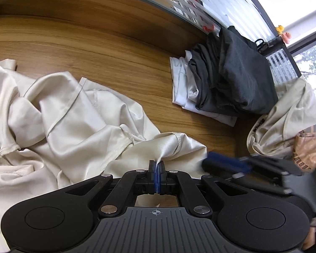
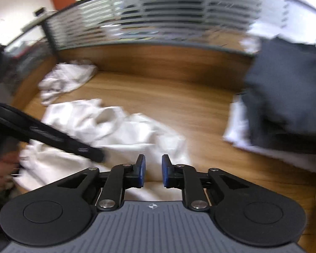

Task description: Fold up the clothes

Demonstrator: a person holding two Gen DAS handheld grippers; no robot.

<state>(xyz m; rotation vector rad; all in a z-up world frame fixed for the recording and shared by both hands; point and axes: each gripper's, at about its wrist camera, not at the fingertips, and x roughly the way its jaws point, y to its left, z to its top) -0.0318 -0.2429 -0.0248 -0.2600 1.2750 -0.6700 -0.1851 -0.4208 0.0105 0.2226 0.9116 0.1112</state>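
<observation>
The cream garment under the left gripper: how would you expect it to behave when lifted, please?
Probably floppy: the cream garment lies in loose folds. Its sheen suggests it may slip, though the left gripper has it pinched. Likely light and trailing.

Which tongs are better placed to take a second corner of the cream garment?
Probably the right tongs: open, empty, hovering over the cream garment. The left tongs are shut on its fabric.
</observation>
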